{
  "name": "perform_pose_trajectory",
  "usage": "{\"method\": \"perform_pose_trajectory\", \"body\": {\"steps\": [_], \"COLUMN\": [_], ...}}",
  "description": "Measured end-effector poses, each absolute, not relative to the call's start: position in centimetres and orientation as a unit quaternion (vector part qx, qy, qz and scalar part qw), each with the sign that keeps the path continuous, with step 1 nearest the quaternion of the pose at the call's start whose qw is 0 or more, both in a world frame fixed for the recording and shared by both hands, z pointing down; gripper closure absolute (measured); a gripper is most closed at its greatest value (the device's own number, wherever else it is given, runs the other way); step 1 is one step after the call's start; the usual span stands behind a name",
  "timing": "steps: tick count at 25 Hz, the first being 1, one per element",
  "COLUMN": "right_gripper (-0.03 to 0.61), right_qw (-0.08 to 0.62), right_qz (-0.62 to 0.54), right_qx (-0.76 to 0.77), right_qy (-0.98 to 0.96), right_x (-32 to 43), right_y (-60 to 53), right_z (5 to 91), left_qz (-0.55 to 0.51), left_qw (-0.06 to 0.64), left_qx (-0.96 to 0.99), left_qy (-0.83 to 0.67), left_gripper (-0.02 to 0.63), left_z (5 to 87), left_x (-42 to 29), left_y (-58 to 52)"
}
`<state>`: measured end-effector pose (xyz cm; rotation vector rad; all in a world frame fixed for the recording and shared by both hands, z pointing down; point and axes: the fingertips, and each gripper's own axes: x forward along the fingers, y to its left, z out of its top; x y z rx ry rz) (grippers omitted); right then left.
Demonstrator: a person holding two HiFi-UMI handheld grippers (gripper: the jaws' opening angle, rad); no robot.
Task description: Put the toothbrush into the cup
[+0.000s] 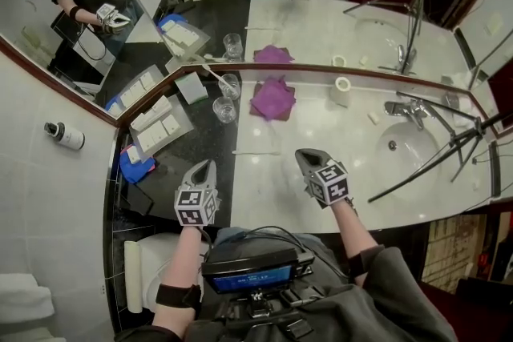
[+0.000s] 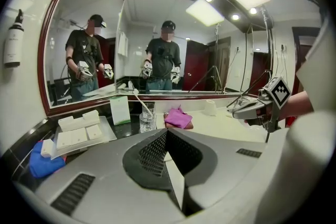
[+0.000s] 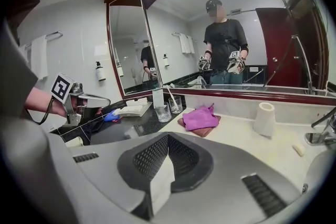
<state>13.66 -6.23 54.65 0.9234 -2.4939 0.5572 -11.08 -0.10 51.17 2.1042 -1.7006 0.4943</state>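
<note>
The pale counter (image 1: 321, 128) runs under a wide mirror (image 1: 313, 32), with the sink (image 1: 417, 148) off to my right. A purple cloth (image 1: 272, 98) lies near the middle, and a paper roll (image 1: 342, 90) stands by the back wall.

My left gripper (image 1: 206, 166) and right gripper (image 1: 304, 158) hang over the near edge, well apart from each other. Both have their jaws pressed together with nothing between them.

Two cups stand left of the cloth. The rear cup (image 1: 230, 84) has a toothbrush (image 1: 212, 74) leaning in it, head up. The front cup (image 1: 224, 110) looks empty.

A thin white stick (image 1: 256, 152) lies flat on the counter, between my grippers and the cups. It may be a second brush, but it is too slim for me to tell.

As I read it, one brush is already in, and I am either finished or about to go for that stick. If it is a brush, I need to spread one pair of jaws and come down across the handle. Then I pinch it, lift it and tip it into a cup without knocking the glass.

Only the square markers on my cubes show as print. The card (image 1: 191, 86) behind the cups and the wall bottle (image 1: 64, 136) are too small to read.
</note>
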Motion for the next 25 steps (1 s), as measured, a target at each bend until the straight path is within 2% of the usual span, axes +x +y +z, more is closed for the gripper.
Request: {"method": "perform_pose_trajectory", "body": {"steps": [10,18,25], "right_gripper": [0.565,0.552,0.423], "right_qw": [0.216,0.239,0.259], "right_qz": [0.187,0.136,0.116], "right_qx": [0.309,0.281,0.266], "right_qy": [-0.907,-0.919,-0.921], "right_x": [10.1,3.2,-3.3], "right_y": [-8.8,-15.2,-21.7], "right_z": [54.8,52.5,52.2], "left_qz": [0.170,0.164,0.159], "left_qw": [0.192,0.186,0.188], "left_qx": [0.736,0.740,0.745], "left_qy": [-0.626,-0.626,-0.620], "left_gripper": [0.614,0.614,0.614], "left_z": [51.4,51.3,51.8], "left_x": [-13.1,-14.8,-16.5], "left_y": [-1.5,-5.9,-10.1]}}
